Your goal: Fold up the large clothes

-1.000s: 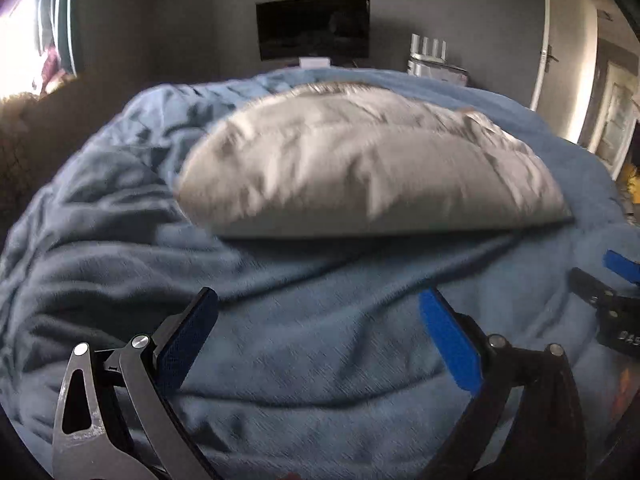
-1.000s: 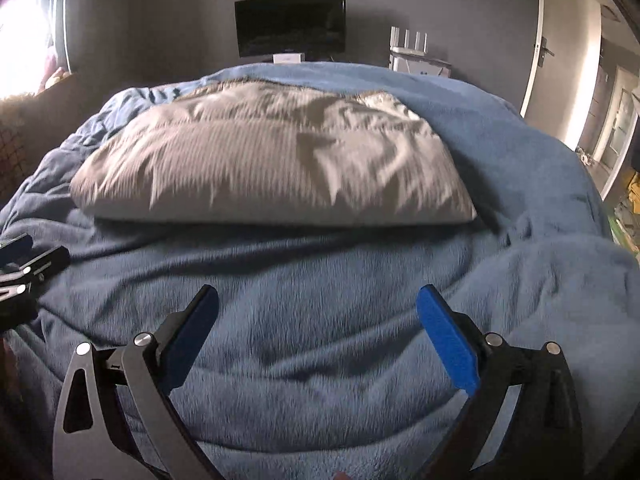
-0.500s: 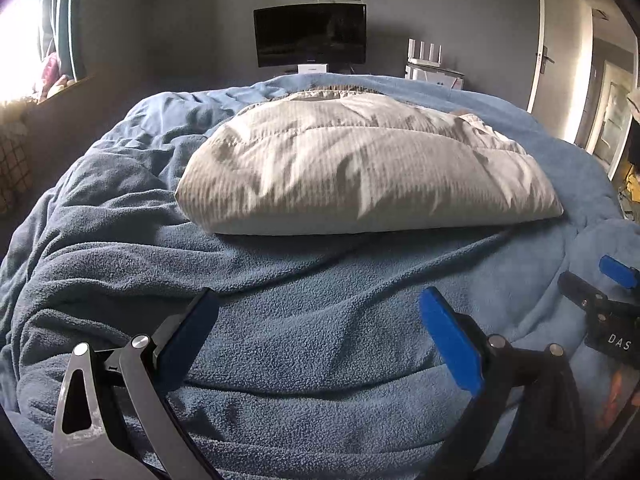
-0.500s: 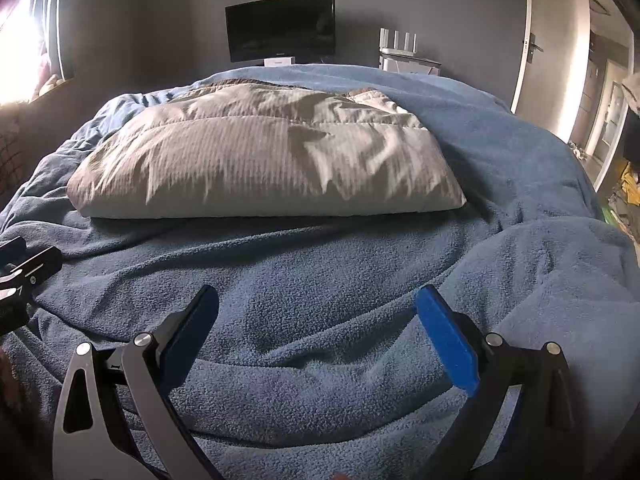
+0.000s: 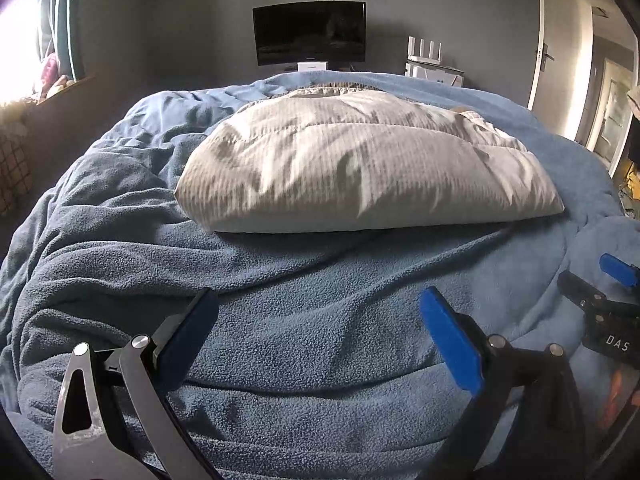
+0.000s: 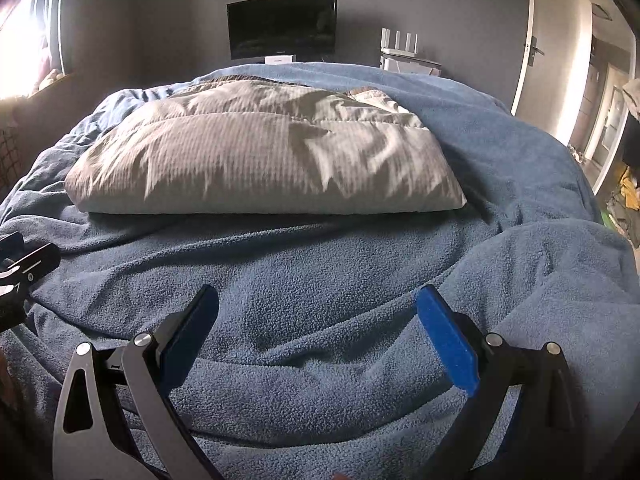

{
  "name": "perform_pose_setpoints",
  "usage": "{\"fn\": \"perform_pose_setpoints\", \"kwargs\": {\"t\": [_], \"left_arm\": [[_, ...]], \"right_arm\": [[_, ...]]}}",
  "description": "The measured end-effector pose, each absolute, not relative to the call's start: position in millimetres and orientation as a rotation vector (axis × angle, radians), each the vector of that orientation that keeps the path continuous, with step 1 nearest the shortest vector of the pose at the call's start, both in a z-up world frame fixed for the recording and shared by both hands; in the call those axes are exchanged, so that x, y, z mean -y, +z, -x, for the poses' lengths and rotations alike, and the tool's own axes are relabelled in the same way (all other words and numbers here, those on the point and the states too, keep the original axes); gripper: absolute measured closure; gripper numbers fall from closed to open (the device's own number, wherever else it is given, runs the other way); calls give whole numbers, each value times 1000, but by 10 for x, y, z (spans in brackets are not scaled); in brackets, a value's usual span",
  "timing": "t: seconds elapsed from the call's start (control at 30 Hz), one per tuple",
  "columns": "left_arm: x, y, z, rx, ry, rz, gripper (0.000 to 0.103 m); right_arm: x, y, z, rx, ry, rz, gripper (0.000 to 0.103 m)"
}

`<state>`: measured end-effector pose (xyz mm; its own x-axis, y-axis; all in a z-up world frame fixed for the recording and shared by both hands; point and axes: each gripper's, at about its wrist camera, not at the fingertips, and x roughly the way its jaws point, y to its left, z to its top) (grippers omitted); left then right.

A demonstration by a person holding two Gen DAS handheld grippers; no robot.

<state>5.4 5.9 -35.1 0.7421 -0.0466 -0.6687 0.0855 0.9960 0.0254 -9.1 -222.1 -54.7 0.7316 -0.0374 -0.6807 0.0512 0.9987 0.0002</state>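
Left wrist cam first: my left gripper has its jaws spread wide with nothing between them, hanging just above the rumpled blue fleece blanket. The thing I'm here to fold, the pale puffy quilted garment, lies farther up the bed on top of that blanket, already looking doubled into a thick flat slab. I'd guess the near edge facing me is a fold line, which is probably why I'm lined up square to it. The right gripper pokes in at the right edge of this cam.

Right wrist cam: same deal, my right gripper gaping and empty over the fleece, garment ahead and a bit left, not touching either claw. The other gripper peeks in on the left. TV on the far wall, door to the right. Both claws being parted side by side makes sense for a two-corner grab, I reckon.
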Motion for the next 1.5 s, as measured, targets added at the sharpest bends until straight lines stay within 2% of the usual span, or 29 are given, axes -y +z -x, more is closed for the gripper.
{"fn": "perform_pose_setpoints", "kwargs": {"t": [1.5], "left_arm": [[36, -364, -60, -741, -110, -71, 6]], "right_arm": [[2216, -564, 75, -754, -38, 1, 8]]}}
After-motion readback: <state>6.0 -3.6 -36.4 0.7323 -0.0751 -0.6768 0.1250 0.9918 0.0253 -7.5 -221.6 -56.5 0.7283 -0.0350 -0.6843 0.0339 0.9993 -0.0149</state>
